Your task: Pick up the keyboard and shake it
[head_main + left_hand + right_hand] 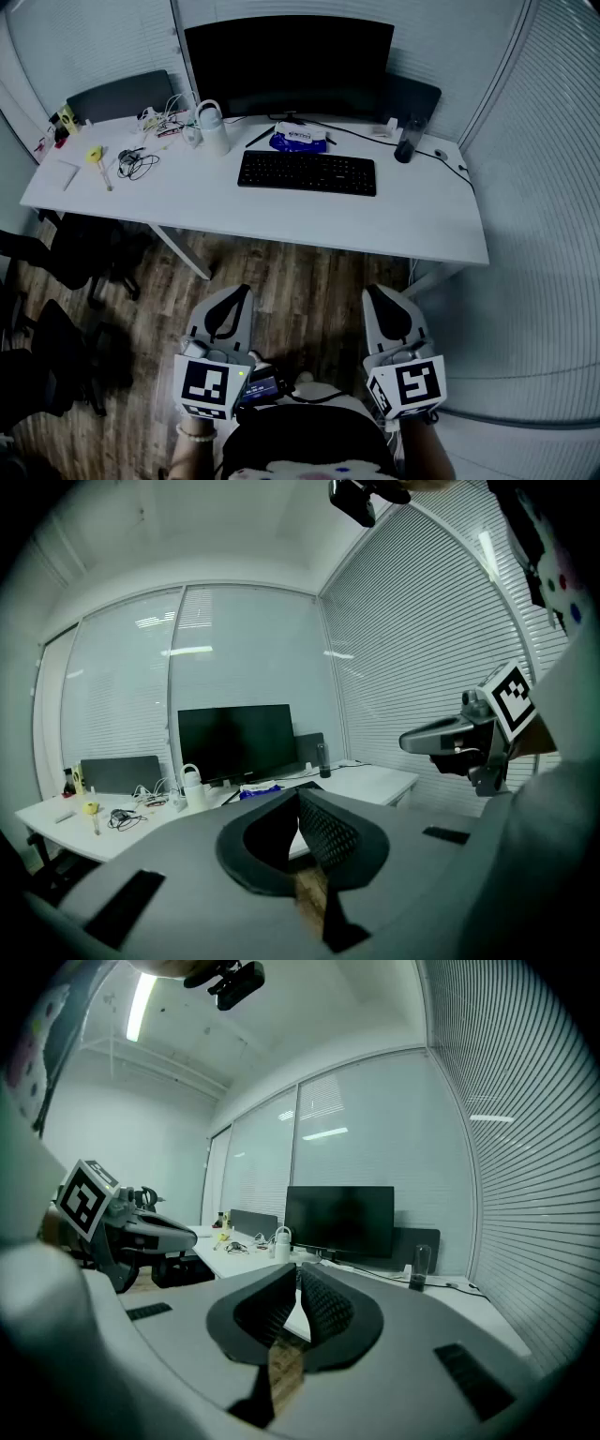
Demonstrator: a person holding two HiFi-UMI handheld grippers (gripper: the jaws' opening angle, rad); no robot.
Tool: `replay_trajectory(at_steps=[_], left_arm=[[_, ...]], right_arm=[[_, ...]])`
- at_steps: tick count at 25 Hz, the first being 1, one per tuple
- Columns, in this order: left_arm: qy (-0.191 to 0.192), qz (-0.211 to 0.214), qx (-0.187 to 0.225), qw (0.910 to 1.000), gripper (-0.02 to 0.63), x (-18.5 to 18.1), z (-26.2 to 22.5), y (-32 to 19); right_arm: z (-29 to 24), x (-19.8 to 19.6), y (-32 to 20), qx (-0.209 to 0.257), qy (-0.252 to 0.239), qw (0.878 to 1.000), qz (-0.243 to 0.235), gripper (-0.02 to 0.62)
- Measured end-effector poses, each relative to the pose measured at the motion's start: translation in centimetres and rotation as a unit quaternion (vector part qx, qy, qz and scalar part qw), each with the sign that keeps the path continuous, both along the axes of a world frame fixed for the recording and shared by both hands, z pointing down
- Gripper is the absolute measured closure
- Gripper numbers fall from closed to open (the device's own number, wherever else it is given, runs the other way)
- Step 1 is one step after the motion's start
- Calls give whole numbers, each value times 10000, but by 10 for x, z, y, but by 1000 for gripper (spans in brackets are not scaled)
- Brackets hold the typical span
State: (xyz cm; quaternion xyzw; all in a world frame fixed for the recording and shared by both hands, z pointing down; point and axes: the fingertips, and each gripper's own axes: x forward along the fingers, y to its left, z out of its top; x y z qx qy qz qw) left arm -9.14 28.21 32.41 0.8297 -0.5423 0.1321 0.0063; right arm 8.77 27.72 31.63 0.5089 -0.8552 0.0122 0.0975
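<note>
Keyboard (pixel 307 172) flat on desk (pixel 412 220) (before monitor (pixel 289 66))

what's here, counted

one white counter (pixel 281 211). on it: one black keyboard (pixel 307 172), one dark monitor (pixel 289 56), one white bottle (pixel 214 128), one dark tumbler (pixel 405 142), one blue packet (pixel 298 141), one yellow tape roll (pixel 95 155). two dark panels behind, one left (pixel 120 94), one right (pixel 417 94). two tongs: left tongs (pixel 236 298), right tongs (pixel 375 298).
</note>
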Motion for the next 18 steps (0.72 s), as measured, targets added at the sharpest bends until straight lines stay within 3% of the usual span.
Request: replay_trajectory(at_steps=[18], left_arm=[[75,-84,13,9999,588,-1,-5,6]], right_arm=[[-5,-5,2,11,-113,9999,-99,552]])
